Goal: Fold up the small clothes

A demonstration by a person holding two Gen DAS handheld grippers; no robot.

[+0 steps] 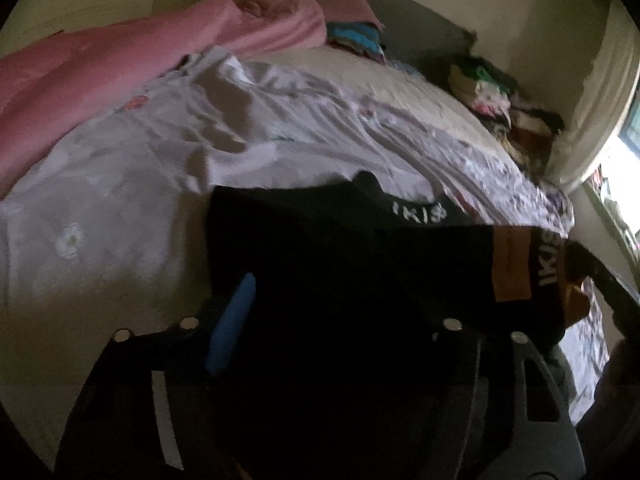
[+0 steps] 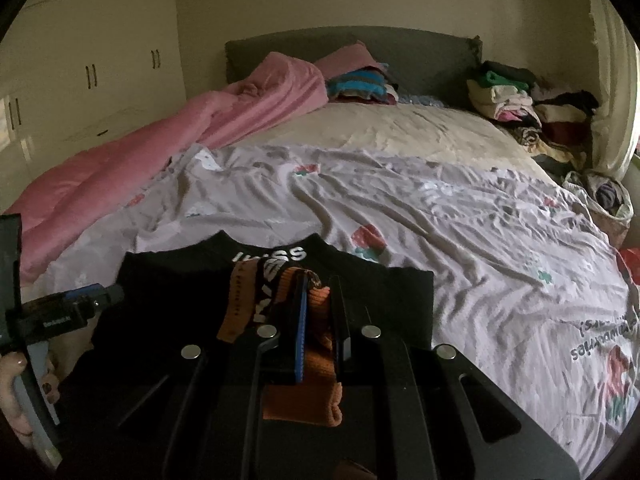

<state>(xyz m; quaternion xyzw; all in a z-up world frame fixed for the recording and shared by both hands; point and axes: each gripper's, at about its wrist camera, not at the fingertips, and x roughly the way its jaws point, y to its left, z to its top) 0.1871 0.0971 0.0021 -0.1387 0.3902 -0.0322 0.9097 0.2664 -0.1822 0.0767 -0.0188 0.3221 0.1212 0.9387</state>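
A small black garment point(image 2: 168, 292) with white lettering at the collar and an orange cuff point(image 2: 316, 360) lies at the near edge of the bed. My right gripper point(image 2: 320, 300) is shut on the orange cuff, holding it over the garment's middle. My left gripper point(image 2: 108, 296) shows in the right wrist view at the garment's left edge. In the left wrist view the black garment point(image 1: 340, 280) drapes over the left gripper, and only one blue pad point(image 1: 234, 320) shows. The orange cuff point(image 1: 516, 264) and the right gripper's finger point(image 1: 608, 284) are at the right.
The bed has a wrinkled lilac printed sheet point(image 2: 400, 220). A pink duvet point(image 2: 160, 148) lies along the left. Folded clothes are stacked at the headboard point(image 2: 360, 88) and piled at the far right point(image 2: 532, 112). A bag of clothes point(image 2: 604, 200) sits at the right edge. Wardrobes point(image 2: 92, 72) stand left.
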